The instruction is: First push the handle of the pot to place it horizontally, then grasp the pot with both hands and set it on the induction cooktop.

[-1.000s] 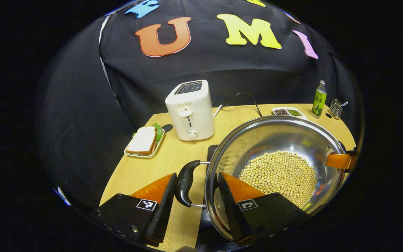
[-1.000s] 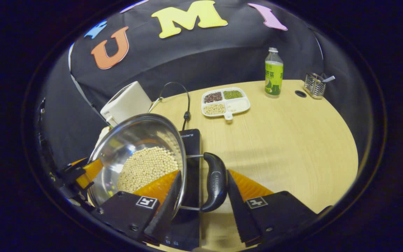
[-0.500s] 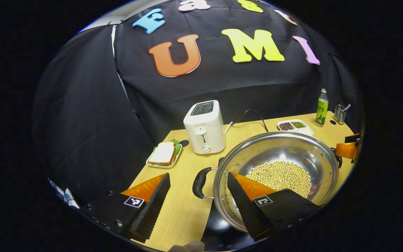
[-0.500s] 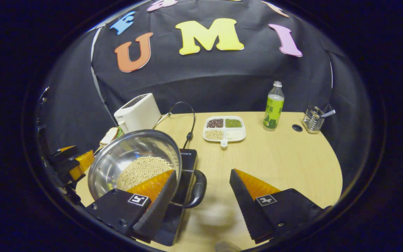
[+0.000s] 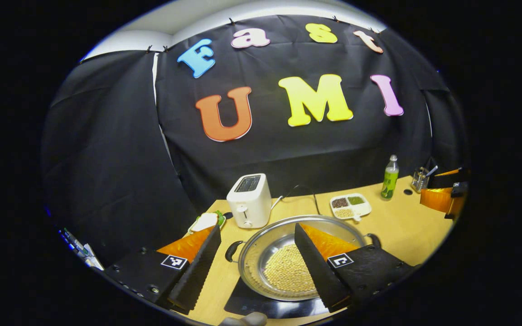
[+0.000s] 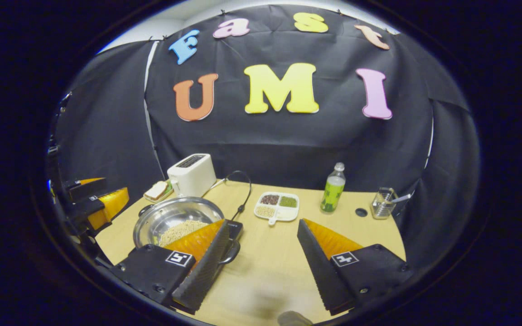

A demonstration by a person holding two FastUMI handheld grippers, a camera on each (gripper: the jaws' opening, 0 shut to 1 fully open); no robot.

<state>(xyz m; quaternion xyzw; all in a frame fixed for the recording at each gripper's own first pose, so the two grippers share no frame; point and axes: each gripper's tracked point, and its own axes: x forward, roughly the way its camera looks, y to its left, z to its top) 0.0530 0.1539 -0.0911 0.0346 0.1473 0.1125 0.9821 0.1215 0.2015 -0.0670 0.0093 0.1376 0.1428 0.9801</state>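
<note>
The steel pot [image 5: 253, 259] holds pale beans and rests on the black induction cooktop [image 5: 252, 304]. Its black handles [image 5: 230, 250] stick out to the left and right. My left gripper [image 5: 256, 227] is open, raised above and back from the pot, with nothing between its fingers. In the right gripper view the pot [image 6: 161, 217] sits on the cooktop [image 6: 235, 226] at lower left. My right gripper [image 6: 263, 222] is open and empty, well back from the near handle [image 6: 232, 253]. Each gripper also appears in the other's view: the right gripper [image 5: 444, 194] and the left gripper [image 6: 98, 201].
A white toaster [image 5: 248, 200] and a sandwich plate [image 5: 204, 222] stand behind the pot. A divided dish of grains [image 6: 277, 204], a green bottle [image 6: 332, 188] and a wire holder [image 6: 382, 203] stand toward the back right. A black cable [image 6: 243, 190] runs to the cooktop.
Both grippers let go of the pot handles, opened wider and pulled up and back. The pot now sits lower and smaller in both views, resting on the cooktop.
</note>
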